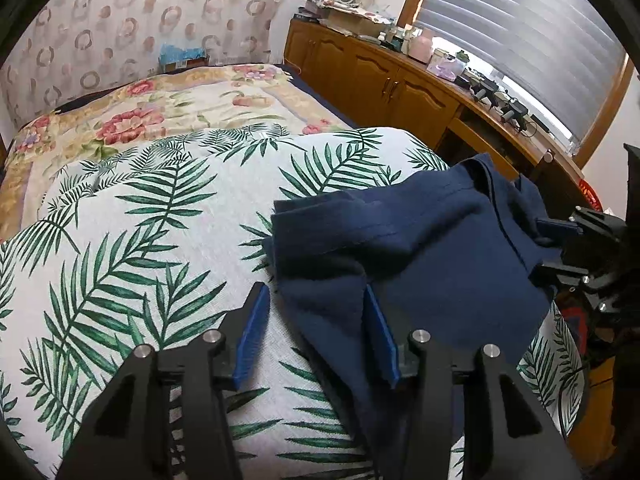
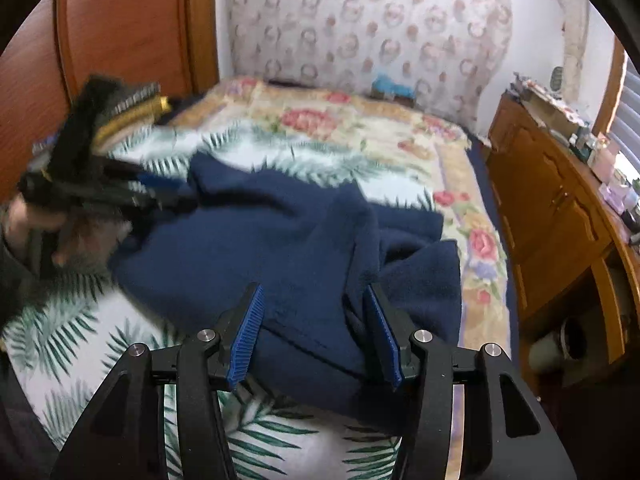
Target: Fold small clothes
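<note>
A navy fleece garment (image 1: 440, 240) lies rumpled and partly folded on the palm-leaf bedcover (image 1: 140, 240). My left gripper (image 1: 316, 292) stands open over its left corner; the cloth edge lies by the right pad (image 1: 380, 332), while the left pad (image 1: 254, 332) is over bare cover. In the right wrist view the garment (image 2: 260, 240) spreads under my right gripper (image 2: 314, 292), whose jaws stand apart with a fold of cloth between them. The right gripper (image 1: 560, 236) also shows at the garment's far right edge. The left gripper (image 2: 176, 196) is blurred at the cloth's left corner.
A floral blanket (image 1: 160, 100) covers the far half of the bed. A wooden cabinet (image 1: 380, 76) crowded with small items runs along the right side under a window blind. A wooden headboard (image 2: 120, 20) rises at the left. A person's hand (image 2: 80, 236) holds the left gripper.
</note>
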`<state>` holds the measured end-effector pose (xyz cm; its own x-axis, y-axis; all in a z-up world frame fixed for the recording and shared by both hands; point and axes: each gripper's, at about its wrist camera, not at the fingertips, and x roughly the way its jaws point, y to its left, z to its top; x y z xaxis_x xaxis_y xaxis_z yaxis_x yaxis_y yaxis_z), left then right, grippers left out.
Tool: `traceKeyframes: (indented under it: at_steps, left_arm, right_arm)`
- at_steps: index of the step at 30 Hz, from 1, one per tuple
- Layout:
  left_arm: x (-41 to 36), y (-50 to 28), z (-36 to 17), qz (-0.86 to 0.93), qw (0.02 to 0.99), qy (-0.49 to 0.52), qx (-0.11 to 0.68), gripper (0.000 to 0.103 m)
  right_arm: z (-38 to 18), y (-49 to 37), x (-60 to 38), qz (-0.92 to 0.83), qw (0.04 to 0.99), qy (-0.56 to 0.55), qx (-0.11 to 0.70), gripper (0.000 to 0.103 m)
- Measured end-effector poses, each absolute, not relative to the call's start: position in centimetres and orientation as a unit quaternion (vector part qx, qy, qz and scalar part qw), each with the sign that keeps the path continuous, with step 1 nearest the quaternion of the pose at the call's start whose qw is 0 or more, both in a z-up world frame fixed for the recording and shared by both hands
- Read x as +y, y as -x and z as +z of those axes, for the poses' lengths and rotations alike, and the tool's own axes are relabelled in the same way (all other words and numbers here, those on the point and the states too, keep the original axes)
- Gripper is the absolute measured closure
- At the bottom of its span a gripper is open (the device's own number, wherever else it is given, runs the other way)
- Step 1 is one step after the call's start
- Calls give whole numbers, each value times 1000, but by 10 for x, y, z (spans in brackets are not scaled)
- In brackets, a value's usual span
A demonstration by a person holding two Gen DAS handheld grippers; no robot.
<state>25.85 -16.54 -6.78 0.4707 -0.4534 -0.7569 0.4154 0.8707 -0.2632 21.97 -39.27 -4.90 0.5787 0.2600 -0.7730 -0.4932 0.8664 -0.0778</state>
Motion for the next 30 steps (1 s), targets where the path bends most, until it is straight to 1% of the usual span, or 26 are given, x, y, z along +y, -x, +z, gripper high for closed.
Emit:
traceKeyframes:
  at_steps: [4,5,6,8,10,14,16,17,18,19,21,23,25,26,30]
  left_arm:
    - [-165,-259,-69,-253,857,21,448,54]
    - [-166,-259,-68,-253,857,22,449,54]
    - [-166,-259,-69,-253,856,22,450,54]
    - [-166,-259,-69,-252,856,21,450,54]
    - [-166,-259,-69,-251,857,21,450,54]
    - [-165,-259,-69,-250,857,21,450,54]
    - [-163,-258,-67,-251,859,25,446,54]
    - [-161,-258,-65,-251,860,27,443,54]
    - [-160,-259,-63,-251,862,28,440,54]
    - [-158,-260,-61,-249,864,32,437,54]
    - [-155,-263,-60,-248,865,40,434,54]
    - [-156,-269,-62,-248,863,39,438,54]
    - [-159,-275,-65,-249,861,36,442,54]
    - [-160,-279,-68,-248,858,37,448,54]
    - [-165,-289,-75,-251,852,41,458,54]
  right_arm:
    - [-52,-219,-390,227,874,159,400,50]
    - [-53,-219,-391,232,873,157,400,59]
    - [-52,-220,-392,243,869,154,401,77]
    - [-50,-221,-393,242,872,160,394,99]
    - [-40,-226,-403,235,883,142,380,100]
    - [-16,-256,-439,152,922,100,341,100]
    - [-11,-274,-459,102,930,80,344,100]
    - [-12,-280,-467,84,931,72,348,97]
    - [-12,-283,-472,73,931,64,353,85]
    - [-11,-282,-474,75,931,58,353,79]
    - [-12,-274,-476,80,932,50,349,51]
    - [-17,-266,-473,83,931,44,352,41]
    - [-25,-260,-470,102,926,28,363,36]
    - [-33,-257,-466,111,920,23,375,32]
    - [-61,-259,-452,125,904,16,409,29]
